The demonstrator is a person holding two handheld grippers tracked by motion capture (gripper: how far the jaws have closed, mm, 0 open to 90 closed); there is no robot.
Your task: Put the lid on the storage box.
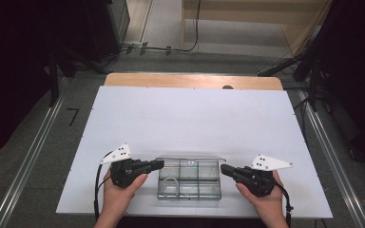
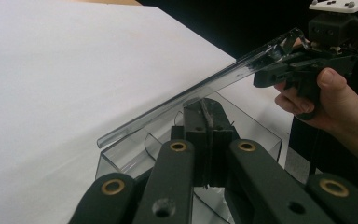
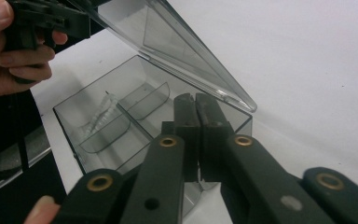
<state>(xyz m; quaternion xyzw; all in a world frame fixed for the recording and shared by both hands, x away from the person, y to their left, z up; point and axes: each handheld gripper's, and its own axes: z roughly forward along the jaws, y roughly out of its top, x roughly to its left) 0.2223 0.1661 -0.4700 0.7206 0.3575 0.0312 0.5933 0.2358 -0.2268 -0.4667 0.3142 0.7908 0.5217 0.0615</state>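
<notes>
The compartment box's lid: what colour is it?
Clear, faintly grey lid; right gripper view shows it best.

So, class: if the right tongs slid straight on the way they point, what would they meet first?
The right tongs point at the clear box; its right end wall comes first. They look already at it, possibly touching.

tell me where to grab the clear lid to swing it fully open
Take the lid by its free long edge, the thin rounded lip farthest from the hinge, coming from the person's side of the box. It stands tilted half open above the compartments, so that lip hangs clear with room for one jaw under and one over. An end corner would also serve, though it may twist the thin panel.
</notes>
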